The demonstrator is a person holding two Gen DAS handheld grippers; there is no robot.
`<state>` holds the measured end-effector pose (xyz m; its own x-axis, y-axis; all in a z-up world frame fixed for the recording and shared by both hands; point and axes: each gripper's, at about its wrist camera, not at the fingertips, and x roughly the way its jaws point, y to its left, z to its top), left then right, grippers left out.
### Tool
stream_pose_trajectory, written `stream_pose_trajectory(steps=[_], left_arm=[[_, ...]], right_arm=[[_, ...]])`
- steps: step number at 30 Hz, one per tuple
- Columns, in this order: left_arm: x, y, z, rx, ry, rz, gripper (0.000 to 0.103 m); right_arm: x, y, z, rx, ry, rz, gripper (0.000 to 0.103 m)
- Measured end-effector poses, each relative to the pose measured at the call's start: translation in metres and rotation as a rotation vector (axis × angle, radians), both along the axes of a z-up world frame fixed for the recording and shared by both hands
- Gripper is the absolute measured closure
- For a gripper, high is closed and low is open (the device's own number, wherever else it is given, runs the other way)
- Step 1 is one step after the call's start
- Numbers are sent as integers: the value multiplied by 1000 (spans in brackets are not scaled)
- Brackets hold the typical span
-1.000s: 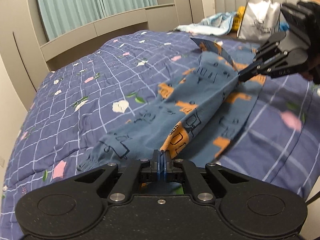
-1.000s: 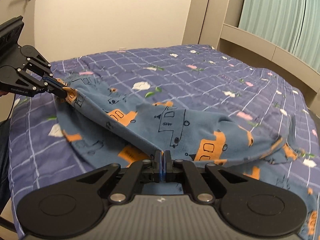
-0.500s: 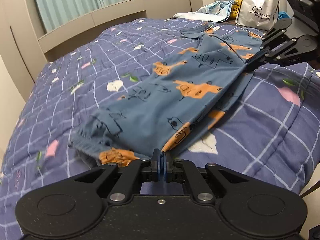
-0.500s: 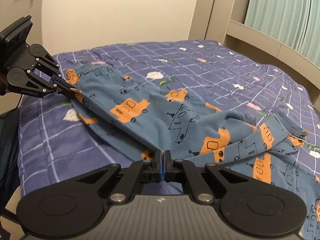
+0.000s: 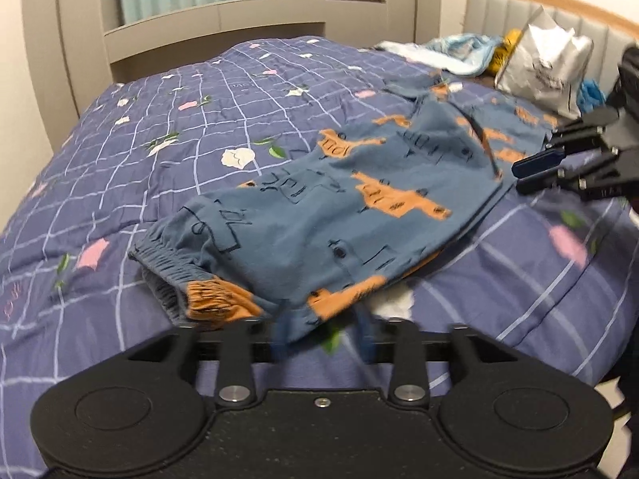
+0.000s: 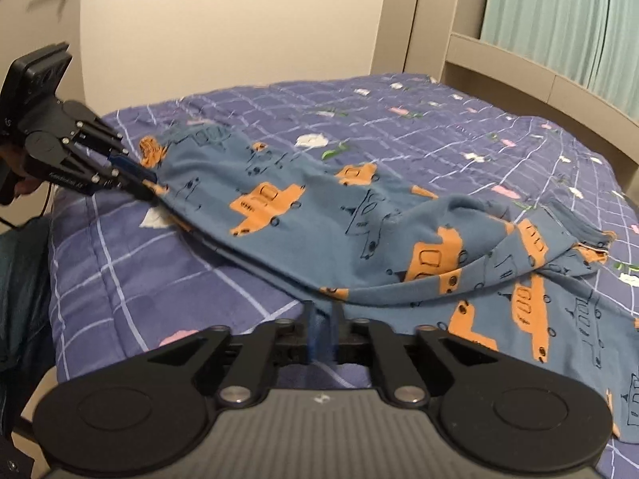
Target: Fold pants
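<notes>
Now pants (image 5: 359, 207) lie folded lengthwise mid-frame on the quilt (image 5: 167, 151). Left gripper (image 5: 325, 329), bottom centre, jaws just opened, hem loose between. Right gripper (image 6: 321, 333) also just parted, cloth edge released.

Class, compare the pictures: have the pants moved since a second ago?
Yes. The pants have dropped from hanging taut above the quilt to lying flat on it, as both claws have just been opening.

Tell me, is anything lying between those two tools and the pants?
Nothing visible. The pants lie on the quilt, their edge between the left tool's open jaws; the right tool sits right at their edge.
</notes>
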<state>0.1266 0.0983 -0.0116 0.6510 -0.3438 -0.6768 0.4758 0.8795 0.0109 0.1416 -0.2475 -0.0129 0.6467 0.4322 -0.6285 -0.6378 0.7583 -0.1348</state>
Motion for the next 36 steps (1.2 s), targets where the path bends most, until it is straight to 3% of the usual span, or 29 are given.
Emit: stream_pose_trajectory(steps=[4, 6, 8, 18, 25, 28, 31, 34, 36], left_arm=[[-3, -16, 8, -53, -16, 35, 18], [0, -30, 11, -91, -24, 45, 1], [5, -45, 14, -133, -34, 41, 1], [48, -146, 23, -301, -61, -81, 1], [81, -197, 24, -350, -67, -167, 1], [96, -212, 24, -368, -66, -195, 5], [111, -223, 20, -390, -31, -225, 21], [121, -230, 13, -391, 19, -219, 42], [128, -234, 8, -382, 57, -208, 63]], right_arm=[[-1, -15, 8, 29, -29, -39, 45], [-1, -26, 13, 37, -51, -72, 19], [0, -39, 19, 43, -80, -115, 3], [20, -107, 31, 57, -121, -325, 0], [69, -141, 48, 86, -86, -380, 0], [101, -145, 60, 56, -91, -381, 0], [141, -139, 70, 30, -51, -348, 0], [185, -125, 77, 32, 3, -328, 2], [211, -114, 77, 33, 41, -323, 16]])
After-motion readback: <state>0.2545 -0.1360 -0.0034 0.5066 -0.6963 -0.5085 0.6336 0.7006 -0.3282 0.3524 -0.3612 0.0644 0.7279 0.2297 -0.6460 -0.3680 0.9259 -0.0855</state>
